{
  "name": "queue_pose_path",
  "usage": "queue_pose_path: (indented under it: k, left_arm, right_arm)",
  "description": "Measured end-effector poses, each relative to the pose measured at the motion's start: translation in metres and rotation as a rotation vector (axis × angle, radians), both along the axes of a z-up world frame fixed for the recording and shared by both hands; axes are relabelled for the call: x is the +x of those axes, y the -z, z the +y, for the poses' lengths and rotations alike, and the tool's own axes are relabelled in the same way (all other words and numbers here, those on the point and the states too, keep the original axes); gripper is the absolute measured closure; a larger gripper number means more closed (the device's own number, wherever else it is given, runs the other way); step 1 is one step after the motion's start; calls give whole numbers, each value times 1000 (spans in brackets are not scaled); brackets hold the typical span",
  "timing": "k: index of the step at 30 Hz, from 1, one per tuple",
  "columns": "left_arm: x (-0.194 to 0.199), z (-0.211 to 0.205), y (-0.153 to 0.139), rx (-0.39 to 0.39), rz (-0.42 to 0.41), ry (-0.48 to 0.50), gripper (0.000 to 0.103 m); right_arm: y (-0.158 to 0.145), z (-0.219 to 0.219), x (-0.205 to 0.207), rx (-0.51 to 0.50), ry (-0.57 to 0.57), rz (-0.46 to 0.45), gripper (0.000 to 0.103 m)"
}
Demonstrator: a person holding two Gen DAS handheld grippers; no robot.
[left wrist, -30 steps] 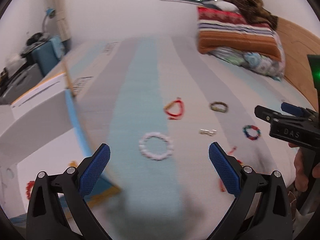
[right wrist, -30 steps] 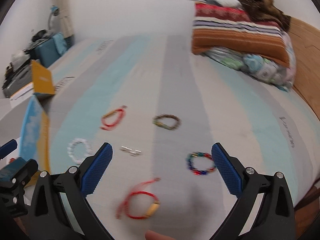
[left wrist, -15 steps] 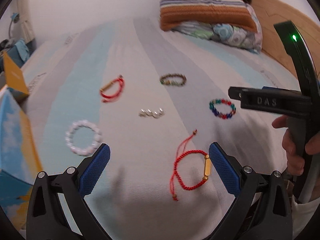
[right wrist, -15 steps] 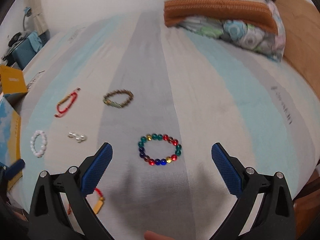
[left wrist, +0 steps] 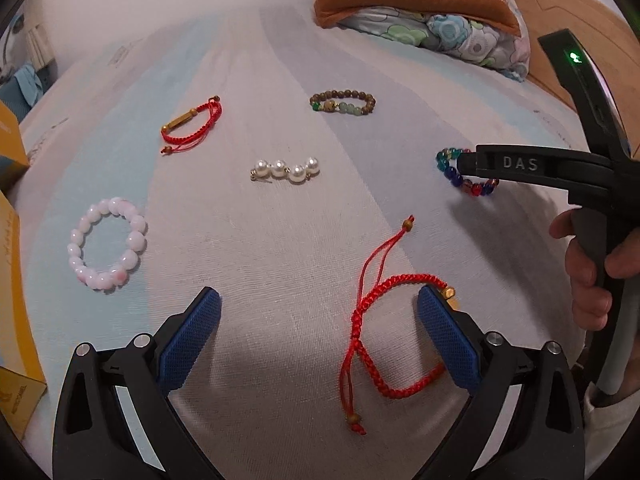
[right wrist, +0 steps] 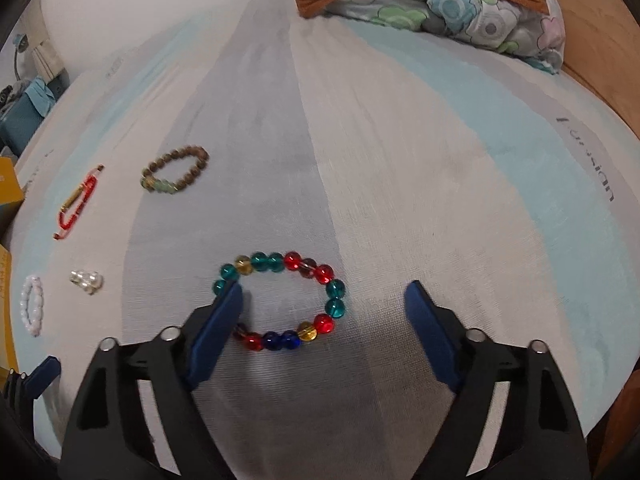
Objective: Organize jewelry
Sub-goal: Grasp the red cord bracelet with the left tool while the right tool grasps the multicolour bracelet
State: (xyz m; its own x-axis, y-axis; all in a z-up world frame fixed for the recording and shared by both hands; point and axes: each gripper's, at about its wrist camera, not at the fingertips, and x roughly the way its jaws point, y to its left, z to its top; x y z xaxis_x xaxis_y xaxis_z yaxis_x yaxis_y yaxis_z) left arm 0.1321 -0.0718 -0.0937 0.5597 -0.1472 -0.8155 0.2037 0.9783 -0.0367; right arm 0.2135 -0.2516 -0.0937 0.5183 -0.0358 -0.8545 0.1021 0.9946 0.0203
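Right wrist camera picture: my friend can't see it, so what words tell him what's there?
An open right gripper is over a multicolored glass-bead bracelet on a striped bedsheet, its jaws just closing; one finger covers the bracelet's left edge. Four more pieces lie far left.

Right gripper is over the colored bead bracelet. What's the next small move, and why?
Probably keep closing the right gripper on the colored bracelet. Its jaws have just been narrowing, the left pad already overlaps the ring's left edge, and the right pad stands clear of the beads.
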Motion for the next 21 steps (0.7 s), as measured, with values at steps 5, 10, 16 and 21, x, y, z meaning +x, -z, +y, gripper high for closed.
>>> queue_pose_path:
  k: [5, 10, 16, 21]
  left_arm:
    - [-1, 1, 2, 35, -7, -6, 19]
    - [-3, 1, 1, 56, -14, -6, 31]
    - [-5, 2, -2, 76, 1, 3, 53]
    - [-5, 6, -3, 76, 12, -3, 68]
  right_arm:
    - [3, 6, -2, -34, -11, -6, 39]
    - [5, 9, -4, -45, -10, -13, 51]
    - [4, 14, -5, -62, -17, -21, 69]
    - [5, 16, -5, -74, -11, -23, 71]
